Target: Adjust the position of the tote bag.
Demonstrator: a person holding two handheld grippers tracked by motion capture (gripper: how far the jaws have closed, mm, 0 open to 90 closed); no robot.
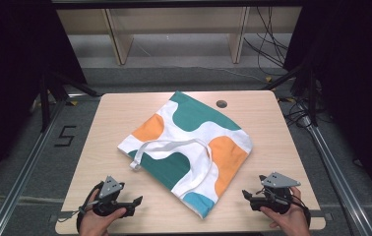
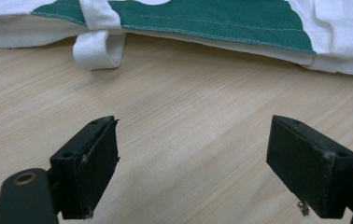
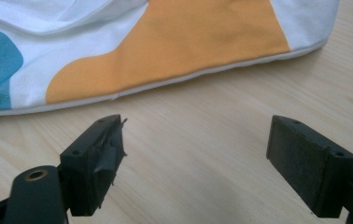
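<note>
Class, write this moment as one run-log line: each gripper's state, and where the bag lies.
left gripper: open, empty | right gripper: open, empty | tote bag: flat on table, between grippers, untouched

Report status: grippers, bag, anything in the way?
Left hand-held gripper open, right hand-held gripper open, both empty. Tote bag flat on table, untouched. Path clear.

White cloth tote bag (image 1: 189, 147) with green, orange and blue wavy patches, lying flat and turned cornerwise at the middle of the pale wooden surface (image 1: 272, 132). Its white strap handles (image 1: 167, 145) rest folded across its left half.
</note>
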